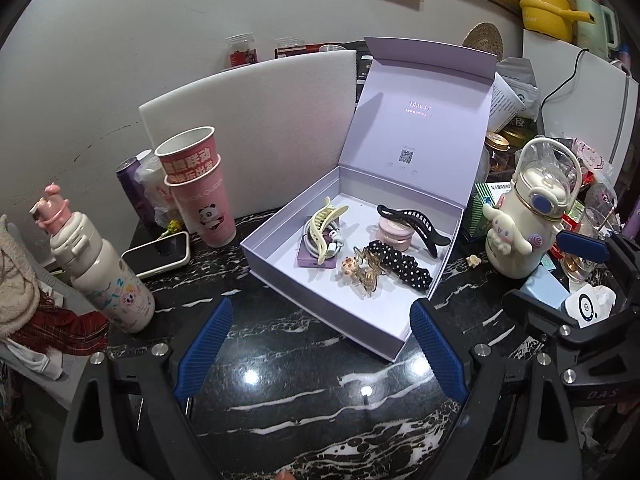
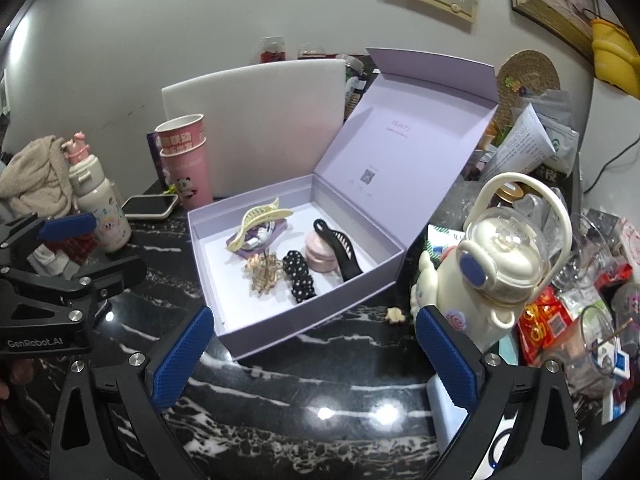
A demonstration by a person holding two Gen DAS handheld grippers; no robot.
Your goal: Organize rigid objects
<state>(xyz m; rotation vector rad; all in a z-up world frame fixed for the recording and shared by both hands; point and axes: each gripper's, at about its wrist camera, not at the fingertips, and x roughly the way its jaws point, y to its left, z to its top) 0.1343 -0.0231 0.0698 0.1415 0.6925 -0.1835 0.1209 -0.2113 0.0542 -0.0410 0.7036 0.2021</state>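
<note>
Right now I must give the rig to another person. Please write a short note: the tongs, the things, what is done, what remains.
Left tongs: open, empty, over the black marble table.
Right tongs: open, empty, in front of the box.
Lilac box: lid up. Inside: cream claw clip, gold clip, dotted black clip, pink round case, black claw clip.
Left: a small beige piece on the table right of the box, perhaps to go in; lid not yet closed.

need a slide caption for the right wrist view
Open right gripper empty above the marble table, facing an open lilac box holding hair clips and a pink compact.
</note>
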